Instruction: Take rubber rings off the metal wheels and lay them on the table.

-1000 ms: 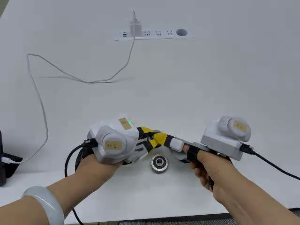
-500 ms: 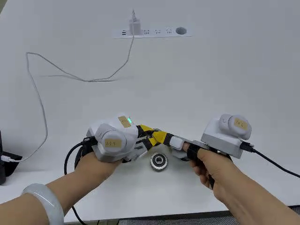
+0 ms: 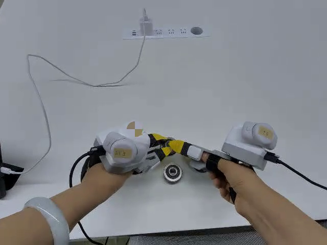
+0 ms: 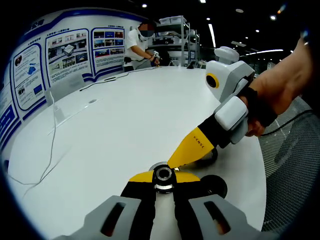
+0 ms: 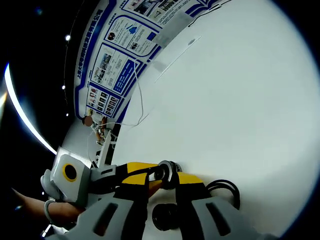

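Metal wheel (image 4: 164,178) between left gripper's (image 4: 164,175) yellow fingers (image 4: 140,177), right gripper (image 4: 179,157) alongside

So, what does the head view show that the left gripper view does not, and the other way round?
Head view: the power strip with a charger plugged in, and a pale bangle on the person's wrist.
Left gripper view: wall posters, a person standing far off, and a metal wheel clamped at the left gripper's jaw tips.
Shared: the white table, the white cable, and the right gripper reaching in to the left one.
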Tool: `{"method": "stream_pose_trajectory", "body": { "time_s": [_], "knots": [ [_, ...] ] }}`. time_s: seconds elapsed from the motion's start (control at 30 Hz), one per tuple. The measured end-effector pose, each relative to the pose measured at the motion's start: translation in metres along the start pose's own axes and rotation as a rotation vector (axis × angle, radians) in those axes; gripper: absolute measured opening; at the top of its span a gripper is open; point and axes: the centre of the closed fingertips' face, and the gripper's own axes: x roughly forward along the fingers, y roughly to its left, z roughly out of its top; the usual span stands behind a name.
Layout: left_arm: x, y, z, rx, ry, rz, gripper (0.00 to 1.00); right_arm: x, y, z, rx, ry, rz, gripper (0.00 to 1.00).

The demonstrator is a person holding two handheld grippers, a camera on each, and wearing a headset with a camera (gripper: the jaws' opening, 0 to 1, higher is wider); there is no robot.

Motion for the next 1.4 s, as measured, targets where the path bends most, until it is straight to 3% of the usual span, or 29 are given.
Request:
{"method": "stream_pose_trajectory", "body": {
  "time_s": [0.6, 1.4],
  "knots": [
    [0.000, 0.000, 0.000, -0.001, -0.002, -0.001, 0.12, 0.002, -0.011, 0.003, -0.066, 0.004, -0.058, 0.04],
    [0.000, -0.001, 0.000, -0.002, -0.004, -0.005, 0.12, 0.002, -0.006, 0.004, -0.073, 0.005, -0.056, 0.01]
  ]
}}
